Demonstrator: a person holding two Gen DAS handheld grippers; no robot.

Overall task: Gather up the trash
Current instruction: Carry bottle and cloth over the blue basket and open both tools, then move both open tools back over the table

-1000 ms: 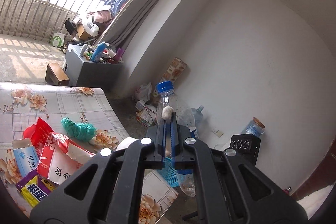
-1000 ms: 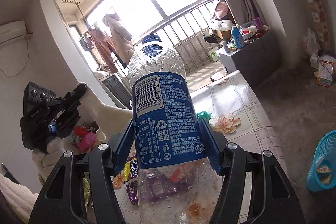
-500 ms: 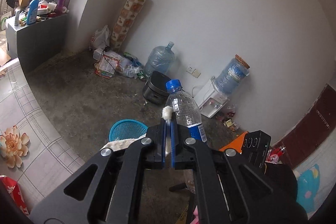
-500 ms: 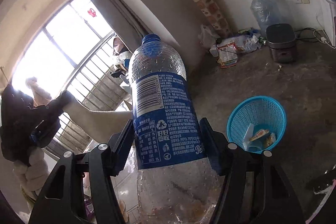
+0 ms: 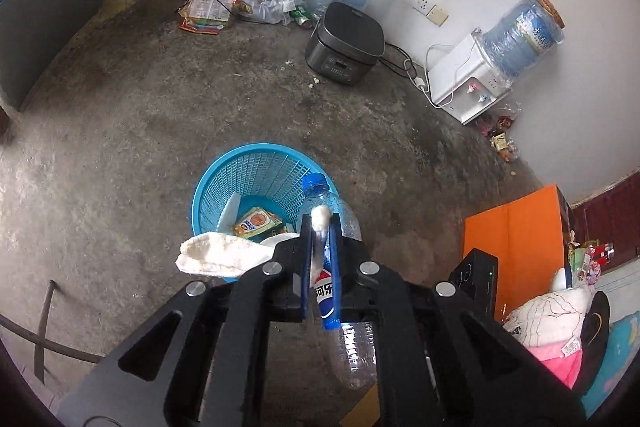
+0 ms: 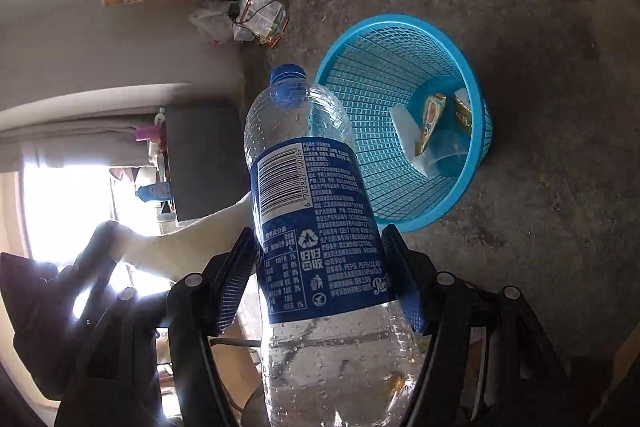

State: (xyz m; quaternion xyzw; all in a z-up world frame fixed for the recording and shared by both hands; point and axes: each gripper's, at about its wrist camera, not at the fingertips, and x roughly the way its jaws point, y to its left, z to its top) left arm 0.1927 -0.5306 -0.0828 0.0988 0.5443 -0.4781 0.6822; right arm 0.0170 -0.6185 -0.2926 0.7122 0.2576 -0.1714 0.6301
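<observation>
Above a blue basket (image 5: 208, 187) on the bare concrete floor (image 5: 120, 115), both grippers arrive loaded and nothing in them has yet been let go. The right gripper (image 6: 320, 275) is clamped around the labelled middle of a plastic bottle (image 6: 308, 187), its blue cap pointing toward the basket rim but the body off to one side of the opening. The left gripper (image 5: 320, 239) has its fingers pressed nearly together on a white tissue (image 5: 218, 259), which droops over the near edge of the basket. Several pieces lie in the basket's bottom already: a snack wrapper (image 5: 256, 221), a white slip and a clear scrap. Judging by that, collection is partly done; the bottle and tissue remain to be dropped, and more litter sits against the wall near a dark cooker (image 5: 344, 43).
</observation>
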